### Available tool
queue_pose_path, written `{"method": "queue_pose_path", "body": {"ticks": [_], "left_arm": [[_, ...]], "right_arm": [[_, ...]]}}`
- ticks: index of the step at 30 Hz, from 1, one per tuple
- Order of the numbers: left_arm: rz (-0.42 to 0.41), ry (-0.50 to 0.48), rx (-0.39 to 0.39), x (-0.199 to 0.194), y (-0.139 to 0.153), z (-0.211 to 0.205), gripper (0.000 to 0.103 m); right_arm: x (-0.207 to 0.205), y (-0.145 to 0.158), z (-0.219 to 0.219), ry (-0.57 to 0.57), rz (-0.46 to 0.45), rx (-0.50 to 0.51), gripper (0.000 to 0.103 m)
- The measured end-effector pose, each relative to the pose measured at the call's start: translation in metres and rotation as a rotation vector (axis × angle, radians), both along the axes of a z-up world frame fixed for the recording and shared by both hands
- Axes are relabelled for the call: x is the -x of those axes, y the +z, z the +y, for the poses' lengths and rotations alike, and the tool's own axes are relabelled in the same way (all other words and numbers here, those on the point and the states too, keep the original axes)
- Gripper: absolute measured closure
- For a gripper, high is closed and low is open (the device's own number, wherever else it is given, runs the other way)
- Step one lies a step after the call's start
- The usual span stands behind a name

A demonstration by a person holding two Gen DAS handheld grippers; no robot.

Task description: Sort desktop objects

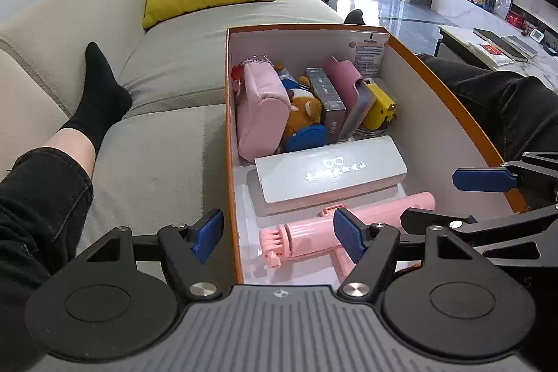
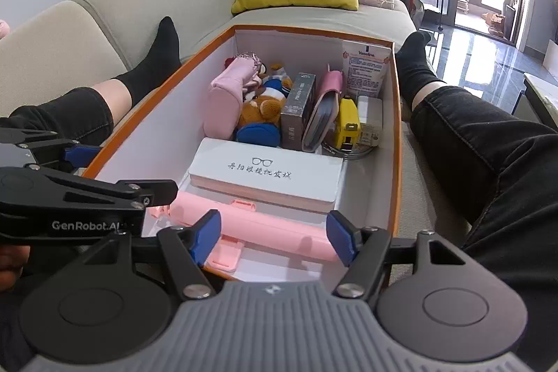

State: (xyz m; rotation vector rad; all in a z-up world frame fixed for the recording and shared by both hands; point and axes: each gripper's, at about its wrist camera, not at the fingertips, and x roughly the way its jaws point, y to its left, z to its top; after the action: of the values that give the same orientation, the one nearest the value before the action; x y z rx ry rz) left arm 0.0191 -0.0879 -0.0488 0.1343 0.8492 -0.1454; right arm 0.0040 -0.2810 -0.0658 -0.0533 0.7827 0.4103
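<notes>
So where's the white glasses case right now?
The white glasses case lies flat mid-box in the orange box, between the pink tube and the teddy bear.

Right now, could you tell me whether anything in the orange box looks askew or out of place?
Mostly tidy. The pink-covered notebook leans tilted against the grey box rather than standing upright, and the white glasses case lies slightly skewed on a tray. No spills or damage show.

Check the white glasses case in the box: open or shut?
Shut. The white glasses case lies flat with its lid down along the whole visible edge; no gap shows in either view.
</notes>
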Motion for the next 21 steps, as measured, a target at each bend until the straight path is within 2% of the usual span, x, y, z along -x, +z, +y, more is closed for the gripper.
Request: {"method": "queue_pose_path", "body": {"ticks": [21], "left_arm": [[0.013,0.012,-0.020,-0.0004,-0.0005,-0.0018,0.021]], "right_arm": [[0.0005,-0.0011,0.0019,-0.008,0.008,0.008,0.033]]}}
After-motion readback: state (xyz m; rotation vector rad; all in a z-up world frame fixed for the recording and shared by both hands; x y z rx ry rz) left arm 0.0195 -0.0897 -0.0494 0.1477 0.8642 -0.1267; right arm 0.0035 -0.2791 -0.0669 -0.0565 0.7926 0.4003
